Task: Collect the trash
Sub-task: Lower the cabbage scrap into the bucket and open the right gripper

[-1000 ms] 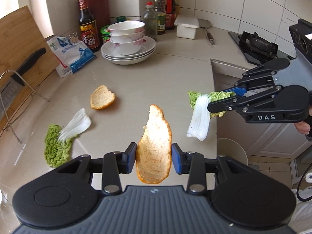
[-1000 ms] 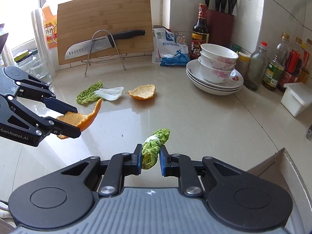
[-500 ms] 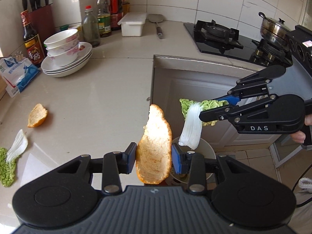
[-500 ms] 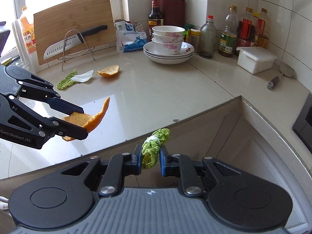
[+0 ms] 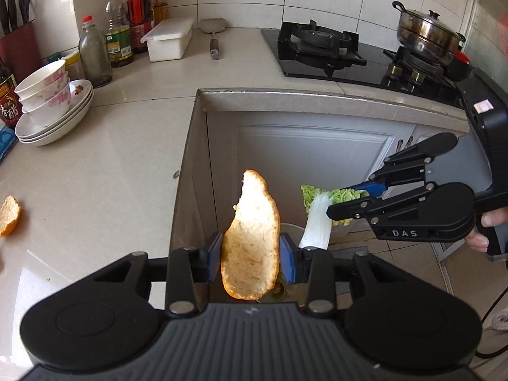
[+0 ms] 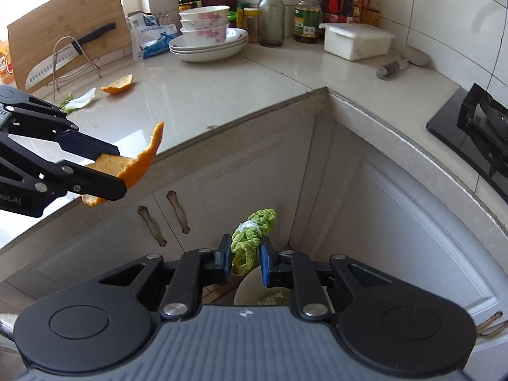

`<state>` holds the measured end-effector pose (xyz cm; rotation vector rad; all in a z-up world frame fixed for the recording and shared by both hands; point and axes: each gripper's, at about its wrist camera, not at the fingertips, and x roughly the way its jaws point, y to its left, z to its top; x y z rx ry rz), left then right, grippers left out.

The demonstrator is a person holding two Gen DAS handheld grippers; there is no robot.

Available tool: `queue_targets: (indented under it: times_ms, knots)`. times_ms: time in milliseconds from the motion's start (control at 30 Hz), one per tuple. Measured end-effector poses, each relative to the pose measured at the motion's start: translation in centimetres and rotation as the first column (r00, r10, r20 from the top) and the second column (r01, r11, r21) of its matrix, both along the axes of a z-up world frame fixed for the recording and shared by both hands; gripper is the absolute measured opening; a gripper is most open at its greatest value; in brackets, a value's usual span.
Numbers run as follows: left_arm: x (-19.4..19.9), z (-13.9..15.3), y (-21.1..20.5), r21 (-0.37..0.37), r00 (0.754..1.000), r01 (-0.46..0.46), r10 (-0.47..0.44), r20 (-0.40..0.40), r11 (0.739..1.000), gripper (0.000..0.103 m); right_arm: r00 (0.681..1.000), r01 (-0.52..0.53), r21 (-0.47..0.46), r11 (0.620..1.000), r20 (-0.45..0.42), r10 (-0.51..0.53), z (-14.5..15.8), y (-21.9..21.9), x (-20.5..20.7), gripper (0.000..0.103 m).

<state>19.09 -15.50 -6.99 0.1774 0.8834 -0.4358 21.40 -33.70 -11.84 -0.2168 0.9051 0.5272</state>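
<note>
Both tools are out past the edge of the table (image 6: 222, 95) now, above the floor in the inner corner of the cabinets. The left tool (image 5: 250, 260) has its blue pads clamped on a big orange peel (image 5: 250, 238), which stands upright between them with its pale inner side facing the camera. The right tool (image 6: 244, 260) is closed tight on a cabbage leaf (image 6: 250, 238); from the left wrist view its white stalk hangs down while the green frill bunches at the pads. Below both tools sits a round pale bin (image 6: 254, 289), its rim partly hidden behind the fingers, so peel and leaf are held in the air above it. Back on the table there is a second orange peel (image 6: 118, 84) and, just beside it, another cabbage leaf (image 6: 77, 100), both lying near the knife rack (image 6: 74, 60). A stack of bowls (image 6: 206, 31) stands further back.
</note>
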Motion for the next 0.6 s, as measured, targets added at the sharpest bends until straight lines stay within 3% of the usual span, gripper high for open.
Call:
queue_targets:
  times_ms: [600]
  knots:
    - [1.5,-2.3,-3.1,0.039,0.999,-0.03,0.031,-0.01,0.999,0.037,0.982,0.045,-0.08,0.996,-0.18,-0.058,-12.8,-1.6,4.3,0.021]
